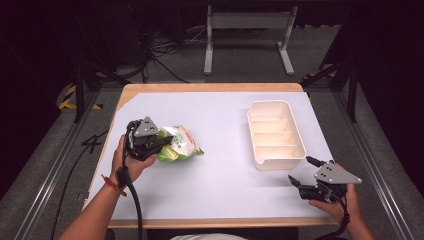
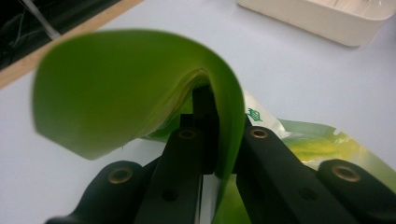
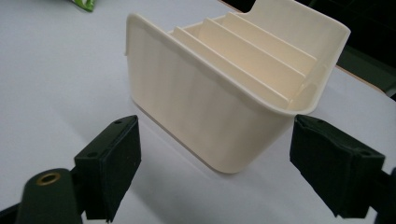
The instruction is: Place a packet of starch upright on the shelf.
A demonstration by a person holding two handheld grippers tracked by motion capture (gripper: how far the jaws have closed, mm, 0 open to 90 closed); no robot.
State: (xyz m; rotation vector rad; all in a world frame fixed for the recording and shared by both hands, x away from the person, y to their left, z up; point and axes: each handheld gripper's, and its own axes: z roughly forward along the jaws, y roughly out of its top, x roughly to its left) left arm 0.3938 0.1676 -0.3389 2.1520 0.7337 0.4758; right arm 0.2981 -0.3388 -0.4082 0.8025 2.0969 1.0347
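Note:
A green and white snack bag (image 1: 181, 144) lies on the white table sheet at the left. My left gripper (image 1: 159, 146) is shut on the bag's near edge; in the left gripper view the green foil edge (image 2: 140, 88) curls up over the closed jaws. A cream divided tray (image 1: 275, 134) with several compartments stands at the right. My right gripper (image 1: 302, 171) hovers open just in front of the tray's near end, and the right gripper view has the tray's near wall (image 3: 201, 112) between and beyond the two spread pads (image 3: 114, 163).
The tray's corner (image 2: 327, 18) also appears far off in the left gripper view. The wooden table edge (image 1: 210, 87) borders the white sheet. A metal stand (image 1: 247, 30) and cables sit on the floor behind the table.

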